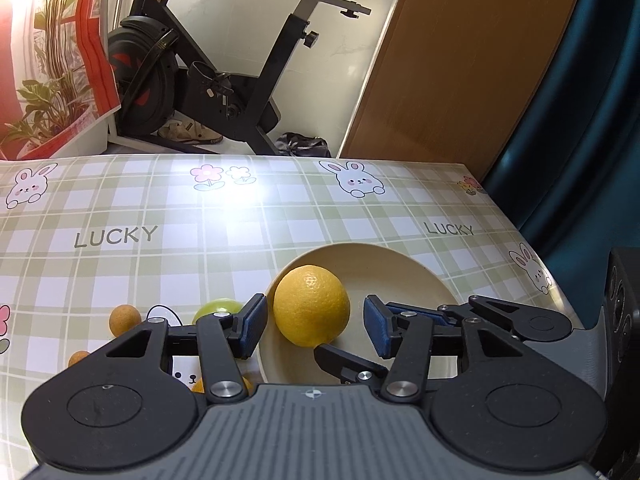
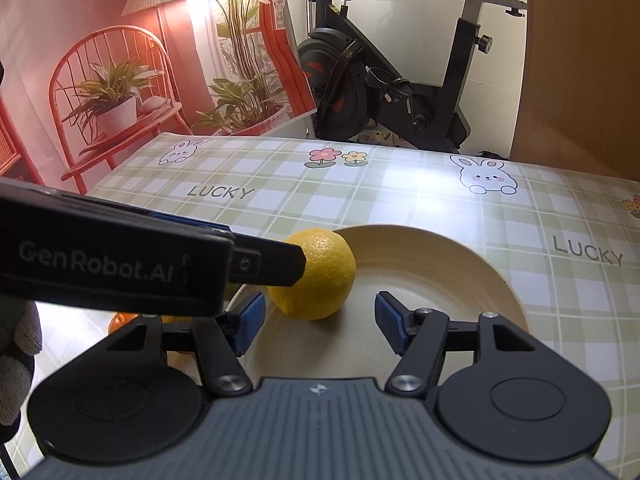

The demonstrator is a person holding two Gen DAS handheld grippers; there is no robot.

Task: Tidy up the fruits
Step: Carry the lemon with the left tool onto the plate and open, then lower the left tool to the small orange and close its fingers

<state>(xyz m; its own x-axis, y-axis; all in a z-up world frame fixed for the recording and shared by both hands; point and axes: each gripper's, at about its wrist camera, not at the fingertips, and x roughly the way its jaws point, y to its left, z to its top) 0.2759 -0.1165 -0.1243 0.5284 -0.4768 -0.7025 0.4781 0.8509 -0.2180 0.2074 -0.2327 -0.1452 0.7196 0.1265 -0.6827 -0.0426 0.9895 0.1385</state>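
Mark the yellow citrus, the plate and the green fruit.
yellow citrus [image 1: 311, 306], left wrist view, middle of its peel.
plate [image 1: 368, 258], left wrist view, bare inner surface behind the citrus.
green fruit [image 1: 218, 307], left wrist view, the top that shows above the gripper linkage.

Yellow orange [image 1: 311, 305], round and dimpled, resting at the left edge of the cream plate [image 1: 404, 266]. Left of the plate on the cloth: green fruit [image 1: 216, 307], small orange balls [image 1: 125, 318].
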